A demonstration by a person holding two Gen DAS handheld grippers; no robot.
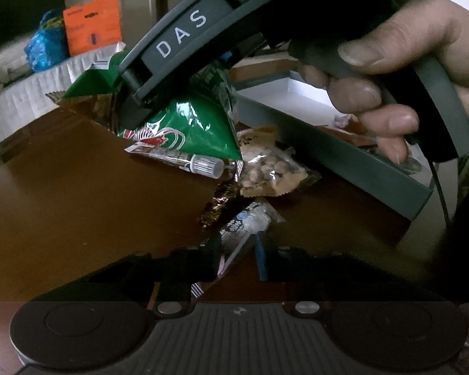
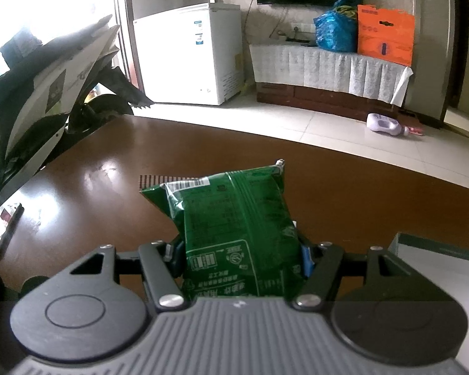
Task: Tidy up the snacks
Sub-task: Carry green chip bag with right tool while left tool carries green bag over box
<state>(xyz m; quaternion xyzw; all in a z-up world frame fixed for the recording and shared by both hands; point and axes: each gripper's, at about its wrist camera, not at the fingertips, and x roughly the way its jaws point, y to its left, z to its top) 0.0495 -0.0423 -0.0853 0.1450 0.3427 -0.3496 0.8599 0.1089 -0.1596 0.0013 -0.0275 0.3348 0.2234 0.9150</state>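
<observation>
My right gripper [image 2: 239,256] is shut on a green snack bag [image 2: 234,218] and holds it above the brown table [image 2: 93,181]. In the left wrist view the same green bag [image 1: 187,125] hangs from the right gripper [image 1: 131,109], over a pile of snacks: a tube-shaped packet [image 1: 184,159], a clear pack of round nuts [image 1: 272,172], a dark foil wrapper [image 1: 219,206] and a clear packet with white print [image 1: 250,222]. My left gripper [image 1: 239,259] is low, with that clear packet between its fingers; the jaws stand apart.
A grey box with a white inside [image 1: 344,153] lies right of the pile, with some snacks in it; its corner shows in the right wrist view [image 2: 437,259]. A scooter [image 2: 53,93], a white freezer [image 2: 187,56] and a cloth-covered shelf [image 2: 328,65] stand beyond the table.
</observation>
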